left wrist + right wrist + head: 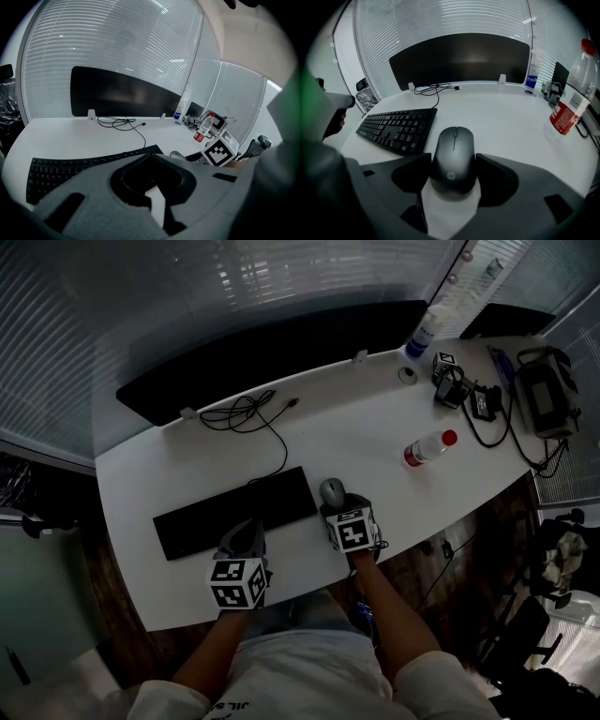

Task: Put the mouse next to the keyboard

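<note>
dark grey rounded plastic mouse (453,157) in the right gripper (337,510), beside the flat black keyboard (234,512)

right gripper: jaws spread wide and clasping the mouse by its two sides; the mouse sits flat on the white desk (375,427), just off the keyboard's right end and not touching it. left gripper (151,157): jaws drawn together with nothing between them, tips at the keyboard's near edge. clear plastic bottle with red cap and red label (427,448): stands well apart to the right.
</note>
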A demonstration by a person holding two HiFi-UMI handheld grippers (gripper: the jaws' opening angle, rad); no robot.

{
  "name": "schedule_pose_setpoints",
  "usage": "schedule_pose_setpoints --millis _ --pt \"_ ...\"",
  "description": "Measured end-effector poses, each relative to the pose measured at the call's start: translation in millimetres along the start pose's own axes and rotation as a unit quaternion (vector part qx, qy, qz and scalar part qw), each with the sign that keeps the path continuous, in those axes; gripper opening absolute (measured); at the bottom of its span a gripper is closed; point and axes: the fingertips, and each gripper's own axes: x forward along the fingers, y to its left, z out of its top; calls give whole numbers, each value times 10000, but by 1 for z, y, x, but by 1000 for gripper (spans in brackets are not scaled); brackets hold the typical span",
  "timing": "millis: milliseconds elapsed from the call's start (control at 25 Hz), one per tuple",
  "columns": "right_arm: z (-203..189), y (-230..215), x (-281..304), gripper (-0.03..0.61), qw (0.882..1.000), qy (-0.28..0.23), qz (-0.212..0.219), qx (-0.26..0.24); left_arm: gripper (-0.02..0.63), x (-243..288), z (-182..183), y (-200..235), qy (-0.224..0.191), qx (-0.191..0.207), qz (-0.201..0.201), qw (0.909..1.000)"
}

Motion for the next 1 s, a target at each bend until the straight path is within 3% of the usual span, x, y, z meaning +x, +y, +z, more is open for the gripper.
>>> schedule_pose_setpoints --millis 680,1000 --pt "1 2 -3 298 9997 41 -172 -155 2 -5 -4 4 13 -36 79 10000" --pt "13 7 -24 298 9995 -219 -222 -83 2 -12 4 4 -104 1 64 9999"
